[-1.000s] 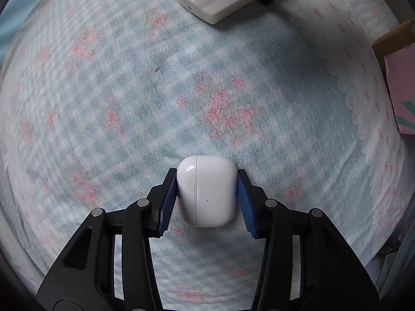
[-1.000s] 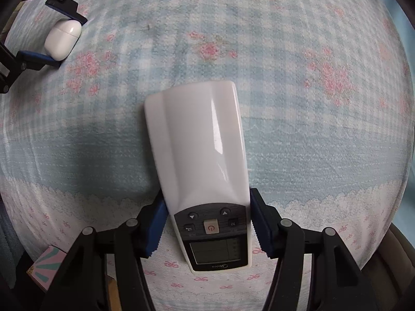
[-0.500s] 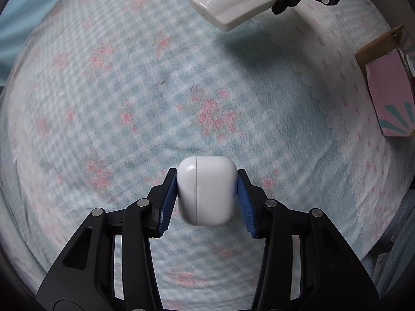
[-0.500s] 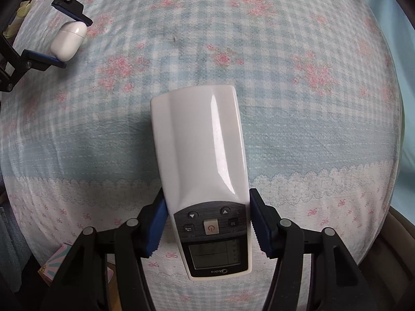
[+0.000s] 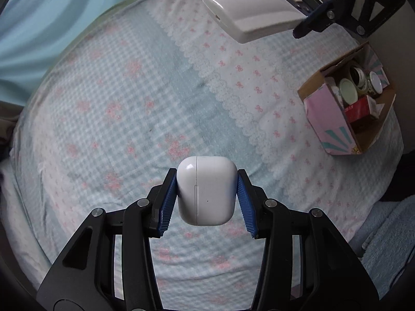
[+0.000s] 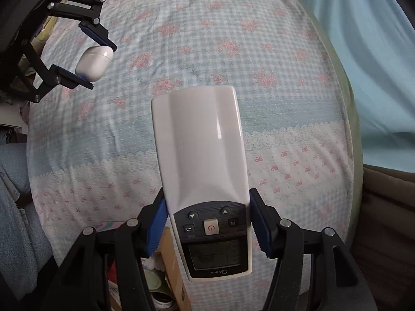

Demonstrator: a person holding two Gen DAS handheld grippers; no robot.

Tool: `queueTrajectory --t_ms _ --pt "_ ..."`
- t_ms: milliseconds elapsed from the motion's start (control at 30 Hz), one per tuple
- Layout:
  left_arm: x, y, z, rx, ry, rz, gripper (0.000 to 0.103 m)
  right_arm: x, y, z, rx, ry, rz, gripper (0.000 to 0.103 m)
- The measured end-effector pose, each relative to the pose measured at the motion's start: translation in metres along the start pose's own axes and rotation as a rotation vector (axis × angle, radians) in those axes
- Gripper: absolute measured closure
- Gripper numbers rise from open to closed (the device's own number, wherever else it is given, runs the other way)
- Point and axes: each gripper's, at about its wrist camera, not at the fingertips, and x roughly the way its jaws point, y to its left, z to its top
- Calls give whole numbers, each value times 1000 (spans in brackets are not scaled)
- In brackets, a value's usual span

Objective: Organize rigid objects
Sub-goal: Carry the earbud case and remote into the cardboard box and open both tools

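Left wrist fisheye looking steeply down along its hand-held gripper (image 5: 206,194) onto the bed (image 5: 116,98) from well above, right wrist fisheye likewise downward over its own hand-held gripper (image 6: 207,223), both sharing the checked bedspread, each seeing the other's gripper near its upper edge.

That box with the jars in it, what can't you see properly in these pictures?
- Box: left wrist view, contents too small to name.
- Same box, right wrist view: mostly behind the right gripper and remote.
- Remote's screen: right wrist view, digits too dim.
- Left gripper hides the earbud case's sides.
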Motion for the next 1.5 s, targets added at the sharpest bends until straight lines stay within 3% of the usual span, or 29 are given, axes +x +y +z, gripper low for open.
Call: queueTrajectory --t_ms 200,367,633,833,1000,1267,1400,1500 --pt "-43 -69 18 54 -56 -33 62 -58 40 -81 89 -78 -7 48" --pt "-51 -138 44 141 -83 -71 62 -74 64 -154 163 -75 -13 48" --pt "-24 -241 80 215 -75 -196 62 -52 80 -251 288 -15 29 48" --pt "21 -284 109 236 -28 -259 62 -13 76 -307 431 4 87 48" --pt "66 -302 132 260 18 -259 62 29 71 -336 551 12 128 48" --pt "110 -308 137 303 79 -238 62 82 68 -344 676 -1 219 48" --pt "110 -305 139 313 55 -222 62 89 76 -341 638 -9 205 48" --pt "107 -301 143 342 39 -202 62 88 88 -334 530 -7 150 48"
